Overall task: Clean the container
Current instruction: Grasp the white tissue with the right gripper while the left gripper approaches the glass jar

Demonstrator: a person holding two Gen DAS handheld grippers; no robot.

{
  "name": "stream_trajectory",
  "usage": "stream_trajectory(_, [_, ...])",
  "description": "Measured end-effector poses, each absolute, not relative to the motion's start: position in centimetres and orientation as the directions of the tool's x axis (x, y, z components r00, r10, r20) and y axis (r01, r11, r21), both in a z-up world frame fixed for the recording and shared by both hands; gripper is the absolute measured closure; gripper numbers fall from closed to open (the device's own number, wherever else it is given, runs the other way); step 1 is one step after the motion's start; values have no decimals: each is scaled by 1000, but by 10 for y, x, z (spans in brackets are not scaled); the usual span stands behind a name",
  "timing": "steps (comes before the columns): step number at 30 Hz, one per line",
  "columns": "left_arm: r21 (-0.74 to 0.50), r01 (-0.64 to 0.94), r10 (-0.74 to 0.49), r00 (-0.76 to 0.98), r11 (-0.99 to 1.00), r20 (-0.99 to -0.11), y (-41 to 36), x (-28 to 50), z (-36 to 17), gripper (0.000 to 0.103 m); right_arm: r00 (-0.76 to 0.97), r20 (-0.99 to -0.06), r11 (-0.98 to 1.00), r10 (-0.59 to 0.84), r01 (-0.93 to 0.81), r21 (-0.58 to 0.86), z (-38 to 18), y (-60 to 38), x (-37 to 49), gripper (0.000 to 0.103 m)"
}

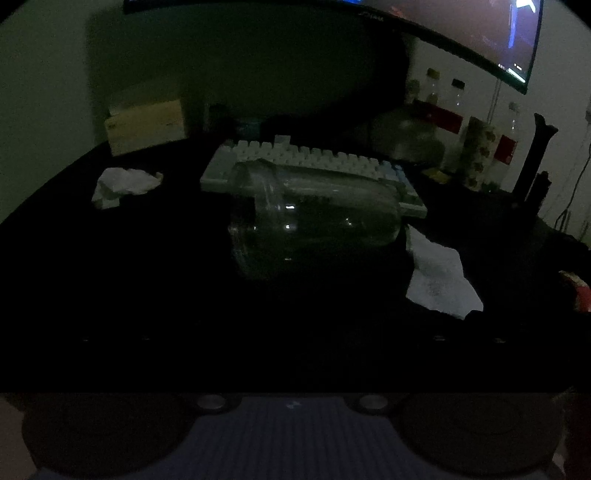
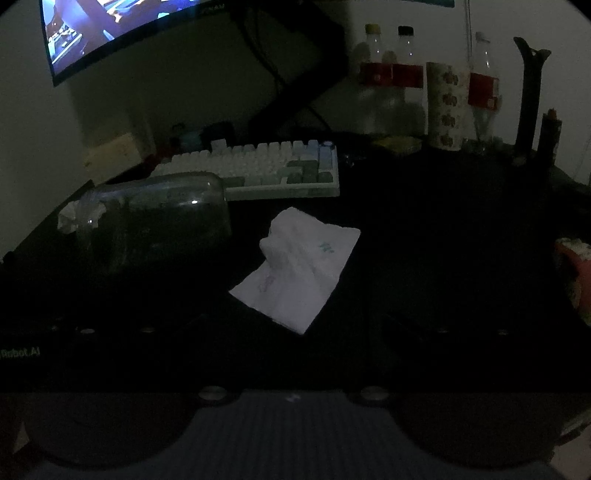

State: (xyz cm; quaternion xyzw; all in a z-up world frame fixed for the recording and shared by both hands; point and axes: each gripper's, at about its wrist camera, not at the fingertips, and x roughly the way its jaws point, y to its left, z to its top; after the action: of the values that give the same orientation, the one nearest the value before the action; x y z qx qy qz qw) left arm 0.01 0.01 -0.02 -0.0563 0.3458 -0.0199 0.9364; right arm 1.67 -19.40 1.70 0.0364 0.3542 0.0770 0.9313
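The scene is very dark. A clear plastic container [image 1: 314, 218] lies on its side on the black desk, its mouth to the left; it is at the left in the right wrist view [image 2: 159, 229]. A flat white tissue [image 2: 299, 273] lies right of it [image 1: 439, 277]. A crumpled tissue [image 1: 123, 184] sits beyond the container's mouth. My left gripper [image 1: 291, 332] is open, short of the container, nothing between its dim fingers. My right gripper [image 2: 295, 332] is open too, with the flat tissue just ahead of its fingers, untouched.
A white keyboard [image 1: 314, 162] [image 2: 258, 170] lies right behind the container. A lit monitor [image 2: 110, 26] hangs above. Several bottles [image 2: 406, 74] and a patterned cup [image 2: 445, 107] stand at the back right, a cardboard box [image 1: 146, 125] at the back left. A red object [image 2: 576, 273] sits at the right edge.
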Motion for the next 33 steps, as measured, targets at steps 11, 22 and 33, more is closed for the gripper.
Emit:
stream_trajectory(11, [-137, 57, -125, 823, 989, -554, 29, 31, 10, 0, 728, -650, 975, 217, -132, 177, 18, -199, 19, 0])
stream_trajectory(22, [-85, 128, -154, 844, 988, -513, 19, 52, 17, 0, 691, -669, 960, 274, -162, 227, 9, -198, 23, 0])
stream_trajectory(33, [-138, 281, -312, 816, 950, -487, 28, 60, -4, 0, 631, -662, 898, 404, -410, 158, 19, -210, 54, 0])
